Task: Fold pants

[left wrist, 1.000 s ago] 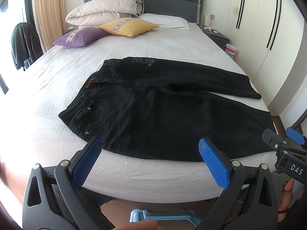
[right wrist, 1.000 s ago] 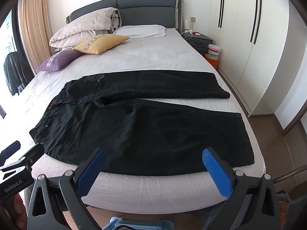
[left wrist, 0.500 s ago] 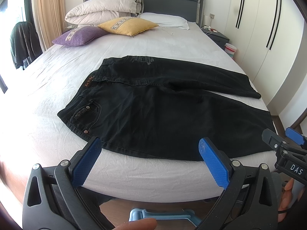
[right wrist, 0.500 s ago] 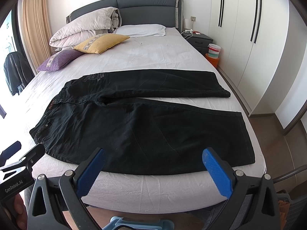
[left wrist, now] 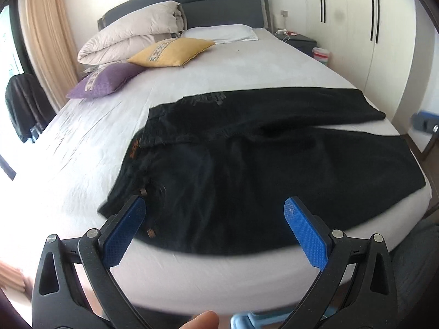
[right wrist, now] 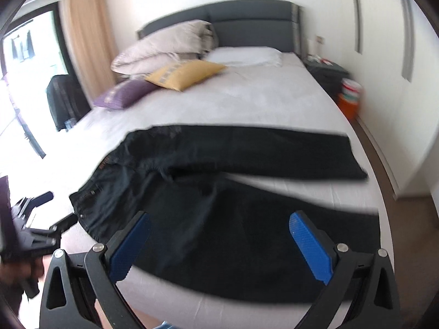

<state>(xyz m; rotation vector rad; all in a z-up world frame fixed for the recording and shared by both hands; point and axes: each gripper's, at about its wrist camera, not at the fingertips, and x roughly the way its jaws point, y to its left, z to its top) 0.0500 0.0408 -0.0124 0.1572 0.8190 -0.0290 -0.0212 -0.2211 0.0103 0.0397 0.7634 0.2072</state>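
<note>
Black pants (left wrist: 260, 170) lie flat across the bed (left wrist: 219, 71), near leg along its foot edge, waistband at 9 o'clock. Left gripper (left wrist: 214, 219) and right gripper (right wrist: 219, 233) hover spread, empty, over that edge.

No text, brand or number can be read in either view. The black pants (left wrist: 263, 170) carry an orange-brown patch at the waistband (left wrist: 135, 148) with marks on it, but motion blur smears them past reading; in the right wrist view the same patch (right wrist: 105, 161) is only a dull brown streak. A faint pale pattern on the far hip (left wrist: 208, 99) looks like decoration rather than letters. The yellow cushion (left wrist: 171, 52) has a band of woven motifs, not writing.
</note>
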